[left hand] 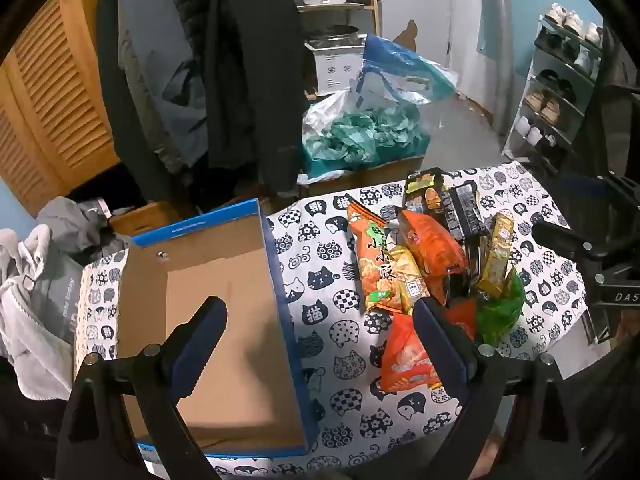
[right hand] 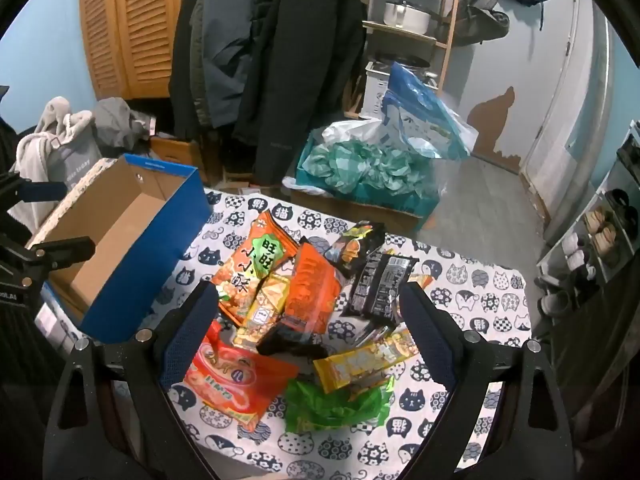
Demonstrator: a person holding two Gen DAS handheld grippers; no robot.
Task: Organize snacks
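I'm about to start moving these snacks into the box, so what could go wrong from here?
1. The snacks lie overlapped in a heap, so the open right gripper may pinch two packets or drag neighbours along.
2. The green packet sits near the table's front edge and could get knocked off.
3. The box looks light; the left gripper bumping it may shift it.

Blue box point(left hand: 276, 264), brown inside; cat-print white cloth point(left hand: 332, 280); orange packets point(right hand: 240, 380).
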